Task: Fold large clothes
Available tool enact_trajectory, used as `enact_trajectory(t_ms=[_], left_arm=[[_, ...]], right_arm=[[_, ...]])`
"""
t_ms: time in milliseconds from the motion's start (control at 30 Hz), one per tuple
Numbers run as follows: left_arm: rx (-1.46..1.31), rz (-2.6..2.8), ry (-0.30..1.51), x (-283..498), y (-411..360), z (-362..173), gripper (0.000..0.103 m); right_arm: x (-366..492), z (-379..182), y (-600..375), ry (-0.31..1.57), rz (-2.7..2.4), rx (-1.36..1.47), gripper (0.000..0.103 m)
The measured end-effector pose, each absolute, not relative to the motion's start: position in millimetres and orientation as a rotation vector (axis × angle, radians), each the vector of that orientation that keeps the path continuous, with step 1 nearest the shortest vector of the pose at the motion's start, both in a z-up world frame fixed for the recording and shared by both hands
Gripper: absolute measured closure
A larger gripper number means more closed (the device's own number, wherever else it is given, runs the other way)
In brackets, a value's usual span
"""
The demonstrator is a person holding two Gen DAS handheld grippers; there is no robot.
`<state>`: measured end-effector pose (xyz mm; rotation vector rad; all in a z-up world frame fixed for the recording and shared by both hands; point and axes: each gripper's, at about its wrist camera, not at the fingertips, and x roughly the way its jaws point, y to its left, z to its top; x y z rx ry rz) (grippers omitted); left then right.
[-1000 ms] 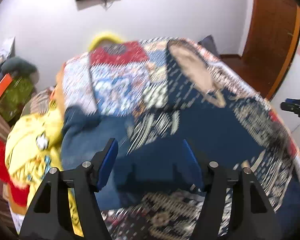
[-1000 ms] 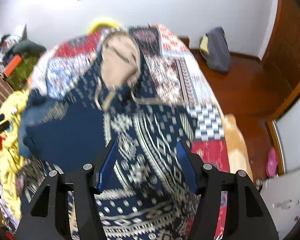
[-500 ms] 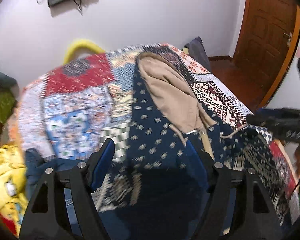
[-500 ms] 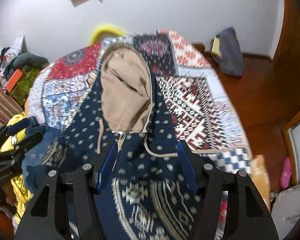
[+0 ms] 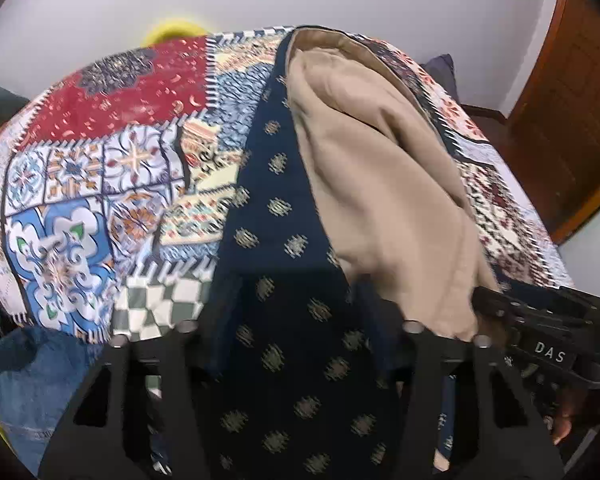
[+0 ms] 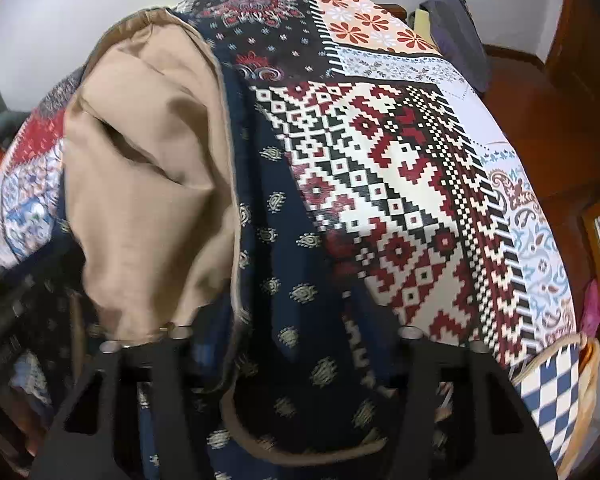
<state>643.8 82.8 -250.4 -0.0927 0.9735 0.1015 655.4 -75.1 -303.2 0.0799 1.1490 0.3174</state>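
One navy hoodie, tan-lined hood, on quilted bed; left gripper and right gripper fingers spread over it.

Left black two-finger gripper: matte angular arms with triangular cut-outs, round grey screw heads at the knuckles, dark blue finger pads. Right black two-finger gripper: same build, blue pads in shadow. In the left wrist view its body bears a white "DAS" label
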Motion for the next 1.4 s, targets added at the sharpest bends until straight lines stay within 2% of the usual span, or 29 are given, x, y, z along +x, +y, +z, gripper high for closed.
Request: enact_trajectory(t_ms=[33, 67, 100, 133, 333, 600, 733, 900, 1000, 1067, 1167, 1233, 1300, 1333, 1400], left_arm=[[-0.090, 0.100, 0.962, 642.8, 84.0, -249.8, 0.069], [-0.082, 0.106, 0.954, 641.3, 84.4, -248.5, 0.075], [-0.074, 0.113, 0.954, 640.8, 84.4, -247.9, 0.086], [-0.066, 0.115, 0.956, 638.6, 85.0, -246.2, 0.092], [-0.051, 0.059, 0.891, 604.6, 88.9, -204.6, 0.096], [-0.012, -0.069, 0.802, 512.0, 79.0, -138.4, 0.096], [0.004, -0.121, 0.830, 471.2, 72.7, -146.3, 0.096], [0.045, -0.139, 0.939, 435.4, 66.9, -196.5, 0.096], [0.056, -0.127, 0.985, 426.6, 67.7, -223.2, 0.095], [0.074, -0.116, 1.018, 424.0, 66.4, -240.3, 0.090], [0.082, -0.122, 1.031, 420.5, 67.2, -246.8, 0.085], [0.082, -0.114, 1.034, 418.7, 70.0, -243.0, 0.069], [0.060, -0.126, 1.027, 418.1, 75.6, -233.3, 0.055], [0.043, -0.139, 1.018, 416.1, 77.8, -227.2, 0.050], [0.023, -0.143, 1.000, 416.8, 81.8, -215.5, 0.049]], right_arm=[[654.1, -305.3, -77.7, 1.151, 0.331, 0.092, 0.080], [652.0, -306.1, -81.4, 1.150, 0.349, 0.123, 0.089], [648.4, -304.7, -85.1, 1.141, 0.366, 0.156, 0.091], [644.8, -302.1, -87.6, 1.129, 0.369, 0.166, 0.093], [594.4, -245.9, -100.0, 1.011, 0.411, 0.139, 0.094], [492.8, -169.8, -109.9, 0.888, 0.532, 0.090, 0.095], [453.3, -176.8, -111.3, 0.892, 0.567, 0.075, 0.094], [427.0, -217.2, -113.8, 0.921, 0.507, 0.031, 0.093], [431.3, -242.6, -119.8, 0.952, 0.463, 0.035, 0.091], [438.0, -256.3, -124.4, 0.990, 0.432, 0.041, 0.074], [441.8, -265.1, -132.3, 1.047, 0.431, 0.079, 0.062], [440.7, -263.1, -133.8, 1.088, 0.432, 0.085, 0.055], [438.9, -252.8, -133.9, 1.086, 0.436, 0.060, 0.054], [435.8, -245.9, -133.4, 1.066, 0.444, 0.047, 0.054], [434.6, -233.3, -130.3, 1.024, 0.449, 0.020, 0.054]])
